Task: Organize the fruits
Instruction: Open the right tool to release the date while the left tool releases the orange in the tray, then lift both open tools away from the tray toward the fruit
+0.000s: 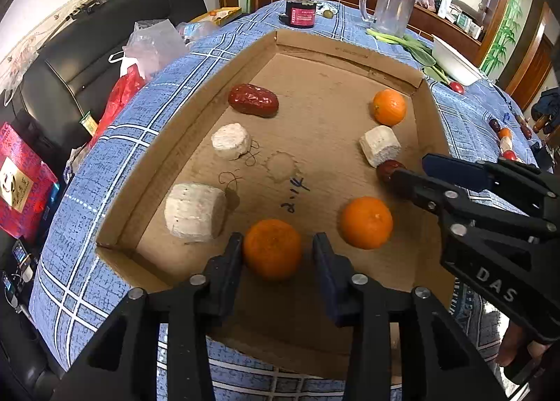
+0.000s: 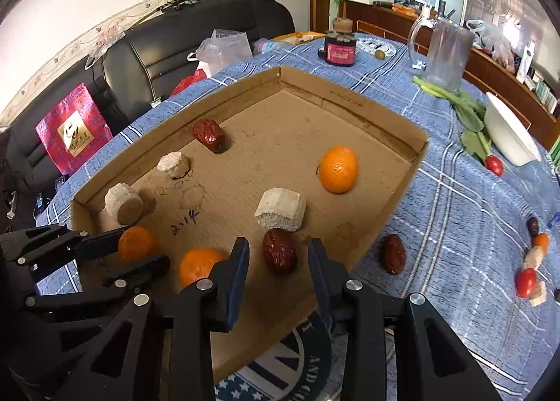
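Fruit lies inside the shallow cardboard tray (image 1: 350,51) on the blue checked tablecloth (image 1: 105,163): three oranges, two red dates and three pale cork-like cylinders. The left gripper (image 1: 278,254) straddles the nearest orange (image 1: 272,248), its jaws apart with a sliver of space on each side, so the orange rests on the cardboard. The right gripper (image 2: 278,262) likewise brackets a red date (image 2: 280,250) near the tray's right wall, jaws apart and clear of it. Another date (image 2: 393,254) lies just outside on the cloth, with small tomatoes (image 2: 525,282) farther right
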`<action>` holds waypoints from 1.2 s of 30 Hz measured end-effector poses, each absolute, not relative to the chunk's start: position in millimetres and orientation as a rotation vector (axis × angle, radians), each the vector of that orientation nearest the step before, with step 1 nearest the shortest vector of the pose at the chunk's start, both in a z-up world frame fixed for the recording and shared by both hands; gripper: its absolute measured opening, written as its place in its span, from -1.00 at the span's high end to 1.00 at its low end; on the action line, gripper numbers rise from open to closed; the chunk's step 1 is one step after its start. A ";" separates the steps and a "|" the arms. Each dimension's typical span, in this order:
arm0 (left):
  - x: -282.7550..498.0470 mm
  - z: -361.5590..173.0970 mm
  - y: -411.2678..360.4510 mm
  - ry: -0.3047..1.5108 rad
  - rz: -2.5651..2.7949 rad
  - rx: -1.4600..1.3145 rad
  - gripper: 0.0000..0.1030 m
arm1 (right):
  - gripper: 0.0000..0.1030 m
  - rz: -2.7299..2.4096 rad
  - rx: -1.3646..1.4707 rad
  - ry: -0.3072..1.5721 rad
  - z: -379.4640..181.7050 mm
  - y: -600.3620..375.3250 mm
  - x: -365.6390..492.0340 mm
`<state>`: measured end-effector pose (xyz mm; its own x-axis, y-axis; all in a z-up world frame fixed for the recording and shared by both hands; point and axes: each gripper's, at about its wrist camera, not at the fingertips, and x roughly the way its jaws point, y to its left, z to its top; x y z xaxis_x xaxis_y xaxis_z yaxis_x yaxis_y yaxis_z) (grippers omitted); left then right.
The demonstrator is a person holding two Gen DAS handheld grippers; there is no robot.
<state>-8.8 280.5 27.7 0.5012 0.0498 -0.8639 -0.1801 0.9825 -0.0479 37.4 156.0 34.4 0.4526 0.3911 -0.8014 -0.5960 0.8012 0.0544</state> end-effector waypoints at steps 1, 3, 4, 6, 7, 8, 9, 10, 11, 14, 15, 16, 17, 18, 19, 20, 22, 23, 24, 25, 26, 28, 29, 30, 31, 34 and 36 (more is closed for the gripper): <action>-9.9 29.1 278.8 1.033 0.138 -0.134 0.20 | 0.23 0.618 -0.249 0.910 37.2 153.8 34.5; -11.4 31.6 275.7 1.025 0.141 -0.127 0.15 | 0.16 0.617 -0.240 0.905 41.4 148.6 30.6; -12.3 33.3 274.4 1.020 0.143 -0.128 0.13 | 0.14 0.617 -0.233 0.902 43.2 145.5 28.8; -14.5 37.0 272.3 1.010 0.146 -0.133 0.09 | 0.10 0.615 -0.222 0.894 47.8 138.5 24.6; -16.0 39.0 271.1 1.005 0.147 -0.135 0.09 | 0.07 0.607 -0.218 0.889 49.9 133.6 22.0; -17.7 41.4 269.4 0.998 0.150 -0.133 0.09 | 0.06 0.604 -0.211 0.887 51.4 129.1 20.3; -19.0 43.5 267.9 0.990 0.155 -0.129 0.08 | 0.06 0.601 -0.204 0.887 52.9 123.5 18.3; -20.5 46.7 265.4 0.978 0.159 -0.123 0.08 | 0.06 0.594 -0.195 0.885 54.5 116.8 16.1; -22.2 50.2 262.2 0.965 0.164 -0.113 0.08 | 0.06 0.586 -0.188 0.882 56.1 110.5 14.3; -23.6 57.8 252.6 0.940 0.166 -0.095 -0.05 | 0.06 0.558 -0.159 0.879 60.0 87.5 8.4; -23.7 60.3 248.5 0.931 0.165 -0.093 -0.06 | 0.06 0.548 -0.149 0.878 60.8 79.8 6.5; -23.3 62.6 243.4 0.925 0.159 -0.089 -0.06 | 0.06 0.540 -0.141 0.878 61.6 73.0 5.0; -22.6 64.5 238.6 0.922 0.154 -0.086 -0.06 | 0.06 0.532 -0.133 0.879 62.0 65.5 3.5; -21.9 66.4 233.0 0.918 0.147 -0.081 -0.06 | 0.06 0.517 -0.125 0.879 62.3 55.7 1.4; -20.9 68.0 226.4 0.915 0.138 -0.075 -0.06 | 0.06 0.506 -0.119 0.879 62.6 48.5 0.6; -19.7 69.3 220.5 0.913 0.131 -0.069 -0.07 | 0.06 0.495 -0.112 0.880 62.9 41.1 -0.5; -15.9 71.5 206.2 0.909 0.108 -0.055 -0.07 | 0.06 0.468 -0.088 0.882 63.4 22.7 -2.3; -14.2 72.1 199.5 0.907 0.100 -0.049 -0.08 | 0.06 0.453 -0.077 0.881 63.7 13.5 -3.2; -12.7 73.0 192.1 0.905 0.089 -0.042 -0.09 | 0.06 0.434 -0.063 0.881 63.5 1.9 -4.9; -11.3 73.9 184.8 0.902 0.077 -0.037 -0.11 | 0.05 0.422 -0.053 0.880 63.5 -6.2 -5.9; -9.7 74.3 176.2 0.901 0.064 -0.029 -0.18 | 0.04 0.407 -0.045 0.878 63.3 -14.9 -7.0; -5.7 74.1 159.0 0.902 0.042 -0.011 -0.24 | -0.05 0.369 -0.026 0.878 61.9 -36.4 -9.7; -4.0 73.7 150.9 0.902 0.028 -0.005 -0.25 | -0.07 0.351 -0.017 0.878 61.4 -45.9 -10.6; -2.1 72.7 142.2 0.905 0.012 0.002 -0.25 | -0.07 0.332 -0.006 0.878 60.4 -57.1 -11.4; 0.3 71.1 132.5 0.909 -0.003 0.011 -0.25 | -0.07 0.306 0.009 0.880 59.1 -72.1 -12.3; 7.8 66.0 107.0 0.933 -0.046 0.029 -0.25 | -0.07 0.245 0.051 0.894 53.8 -107.6 -11.0; 13.1 62.5 91.6 0.948 -0.068 0.044 -0.26 | -0.07 0.210 0.069 0.903 51.0 -128.1 -6.8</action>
